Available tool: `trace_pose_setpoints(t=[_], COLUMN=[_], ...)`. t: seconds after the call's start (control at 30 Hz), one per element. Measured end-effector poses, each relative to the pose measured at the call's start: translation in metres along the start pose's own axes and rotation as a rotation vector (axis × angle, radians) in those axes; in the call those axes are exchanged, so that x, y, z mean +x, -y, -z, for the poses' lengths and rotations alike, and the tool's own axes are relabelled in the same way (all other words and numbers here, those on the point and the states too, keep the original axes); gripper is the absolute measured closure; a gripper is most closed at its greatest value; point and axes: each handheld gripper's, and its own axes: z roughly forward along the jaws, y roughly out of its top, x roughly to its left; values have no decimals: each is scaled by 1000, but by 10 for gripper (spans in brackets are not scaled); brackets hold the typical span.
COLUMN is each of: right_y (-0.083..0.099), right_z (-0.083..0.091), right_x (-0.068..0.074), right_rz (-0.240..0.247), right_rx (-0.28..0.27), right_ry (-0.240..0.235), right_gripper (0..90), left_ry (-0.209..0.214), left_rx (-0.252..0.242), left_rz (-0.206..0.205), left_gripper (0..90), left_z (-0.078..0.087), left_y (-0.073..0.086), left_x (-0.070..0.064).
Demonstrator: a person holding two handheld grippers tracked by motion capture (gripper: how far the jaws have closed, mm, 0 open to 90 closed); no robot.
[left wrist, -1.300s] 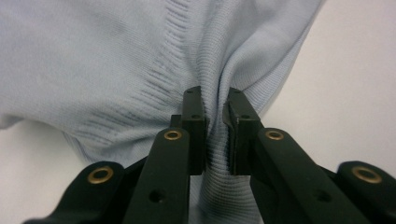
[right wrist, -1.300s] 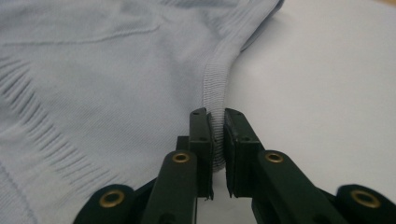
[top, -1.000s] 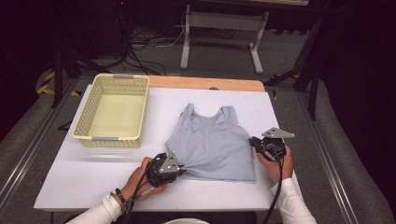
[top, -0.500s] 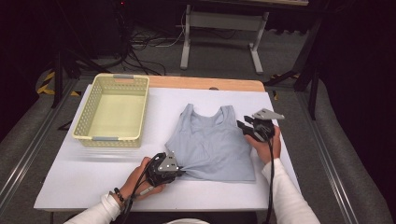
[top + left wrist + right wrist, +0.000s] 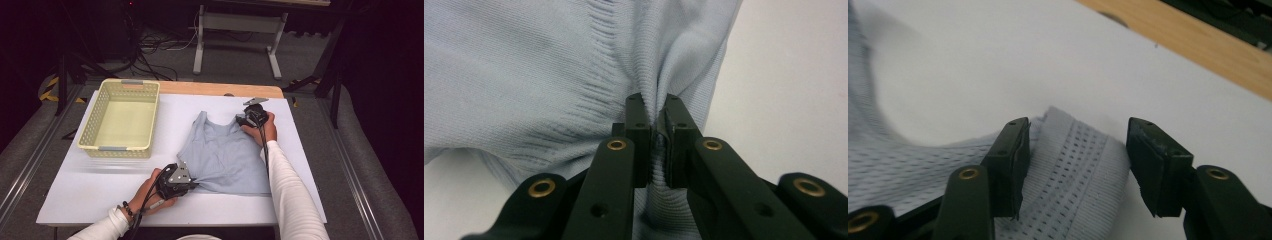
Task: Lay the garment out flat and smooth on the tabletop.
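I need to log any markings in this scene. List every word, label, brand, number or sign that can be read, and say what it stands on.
None can be read in these views.
Light blue tank top: plain knit, no print or tag showing.
Yellow basket: no label; the grey patches on its rims are blank.
Left gripper and right gripper: black jaws with brass rivets, no lettering.
White table: unmarked.
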Motion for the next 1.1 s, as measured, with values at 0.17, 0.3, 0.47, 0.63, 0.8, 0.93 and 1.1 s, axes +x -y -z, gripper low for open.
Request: trace_pose_setpoints(t=[0.17,0.3,0.47,0.63,0.8,0.93,1.1], right_y=[2,3,-1,-4,-1,-2,-2], right_z=[0,5,25,30,26,31,58], right_x=[-7,-9,-17,-14,-13,-12,-3], right_rz=[-50,-60,-97,-76,-74,-83,-103], right_rx=[-14,7,-75,-68,-22,-41,-124], right_ry=[-43,-17,40,64,86,65,-5], right_gripper=[691,740,733,692,525,509,535], left_ry=[10,13,29,23,19,-18,-67], left_rx=[-2,1,2,-3,-43,-73,-123], left_rz=[10,2,-13,-25,-3,4,31], left_gripper=[839,840,843,841,769,692,633], left_z=[0,0,5,10,16,26,40], left_y=[0,-1,-2,-3,-3,-5,-5], left_x=[1,1,0,-2,-2,-3,2])
